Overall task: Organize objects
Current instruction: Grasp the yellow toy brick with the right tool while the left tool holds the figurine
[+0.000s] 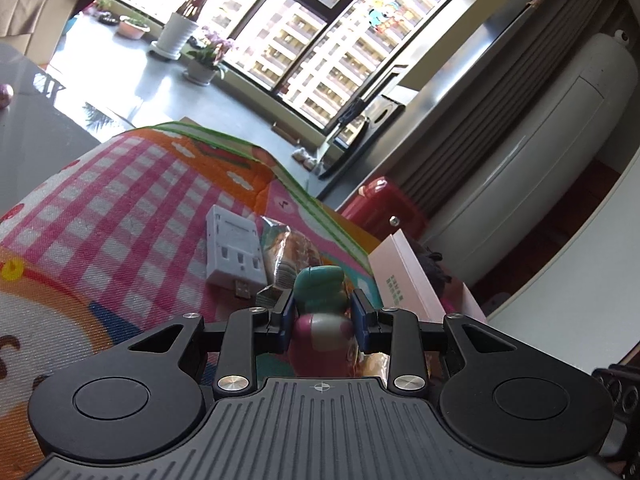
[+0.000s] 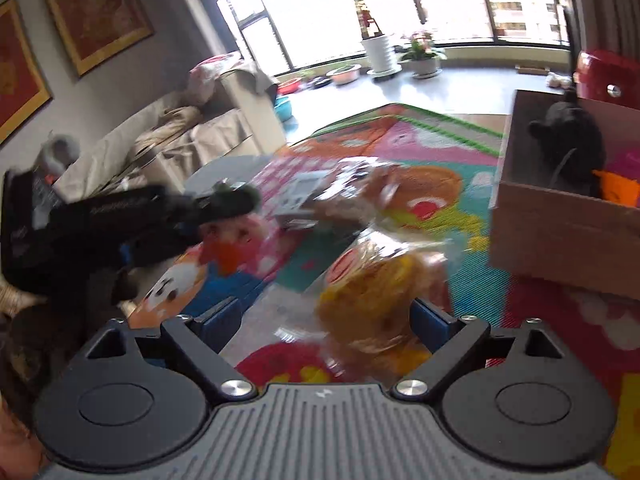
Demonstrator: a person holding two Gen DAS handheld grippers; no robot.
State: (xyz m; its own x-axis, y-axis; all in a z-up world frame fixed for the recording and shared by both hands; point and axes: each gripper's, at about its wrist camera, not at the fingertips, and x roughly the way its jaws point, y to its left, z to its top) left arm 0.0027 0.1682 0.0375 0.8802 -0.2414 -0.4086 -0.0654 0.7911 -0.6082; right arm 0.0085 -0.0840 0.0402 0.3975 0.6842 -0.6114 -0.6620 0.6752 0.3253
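- The left gripper (image 1: 320, 314) was pinching a small toy figure (image 1: 321, 304) with a teal top and a pink and white body; its blue pads pressed on both sides of the toy.
- The toy was held above a colourful play mat (image 1: 120, 208), not resting on it.
- Ahead of the toy on the mat lay a white adapter box (image 1: 232, 248), and just beside it, to the right, a wrapped bread packet (image 1: 288, 248).
- A pink box (image 1: 404, 276) stood at the right edge of the mat, with something dark and fuzzy behind it; a red suitcase (image 1: 384, 208) was further back.
- The right gripper (image 2: 326, 322) had its jaws spread wide, and the pads pressed on nothing.
- A clear packet of yellow snacks (image 2: 380, 284) lay on the mat partly between the right fingers, close to the right one; the picture was blurred, so I cannot tell if it touched the pad.
- A brown wooden box (image 2: 560, 236) stood at the right on the mat, holding a black plush toy (image 2: 572, 140) and something orange.
- In the right wrist view the left gripper appeared at the left, blurred.
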